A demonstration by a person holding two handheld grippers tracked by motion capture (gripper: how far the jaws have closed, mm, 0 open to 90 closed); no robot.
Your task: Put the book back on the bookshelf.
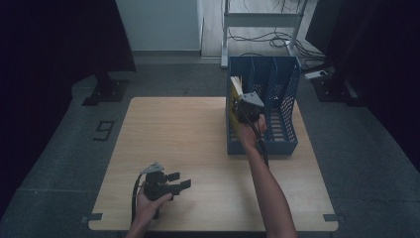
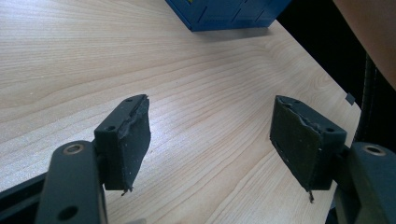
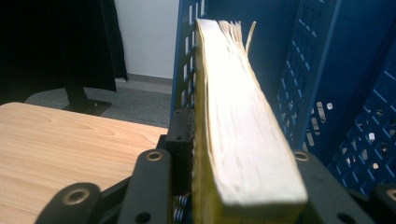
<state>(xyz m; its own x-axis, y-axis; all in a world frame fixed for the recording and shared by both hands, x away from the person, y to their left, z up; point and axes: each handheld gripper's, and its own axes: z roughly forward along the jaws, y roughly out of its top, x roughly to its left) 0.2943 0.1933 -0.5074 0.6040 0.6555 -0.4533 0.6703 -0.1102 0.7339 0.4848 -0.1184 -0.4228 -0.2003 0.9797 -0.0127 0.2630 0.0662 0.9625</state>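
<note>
Right gripper view: right gripper (image 3: 243, 186) pinches thick yellow-covered book (image 3: 238, 130) inside blue perforated plastic file rack (image 3: 355, 93); left gripper (image 2: 210, 144) spread.

Yellow-covered book (image 3: 243, 140), perforated blue file rack (image 1: 285, 94) — pale wood-grain table (image 1: 188, 148)

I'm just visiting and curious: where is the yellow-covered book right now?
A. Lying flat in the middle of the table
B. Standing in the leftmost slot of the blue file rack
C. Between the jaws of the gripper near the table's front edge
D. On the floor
B: the book stands on edge inside the blue file rack, in its leftmost slot, with the right gripper around it.
</note>
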